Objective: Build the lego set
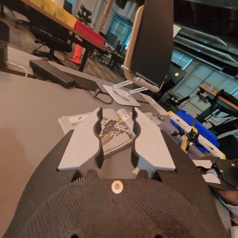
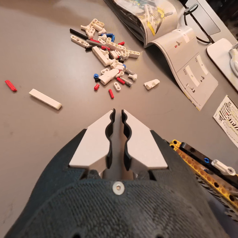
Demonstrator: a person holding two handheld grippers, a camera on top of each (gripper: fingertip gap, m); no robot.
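While the left tongs [image 1: 117, 135] gape wide and empty, the right tongs [image 2: 118, 111], nearly closed and empty, point up-frame at the loose parts pile [image 2: 108, 55] on the desk [image 2: 38, 51].

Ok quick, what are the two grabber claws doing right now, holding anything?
Left grey-and-black two-finger gripper: open, holding nothing.
Right grey-and-black two-finger gripper: nearly closed, a small gap left, holding nothing.
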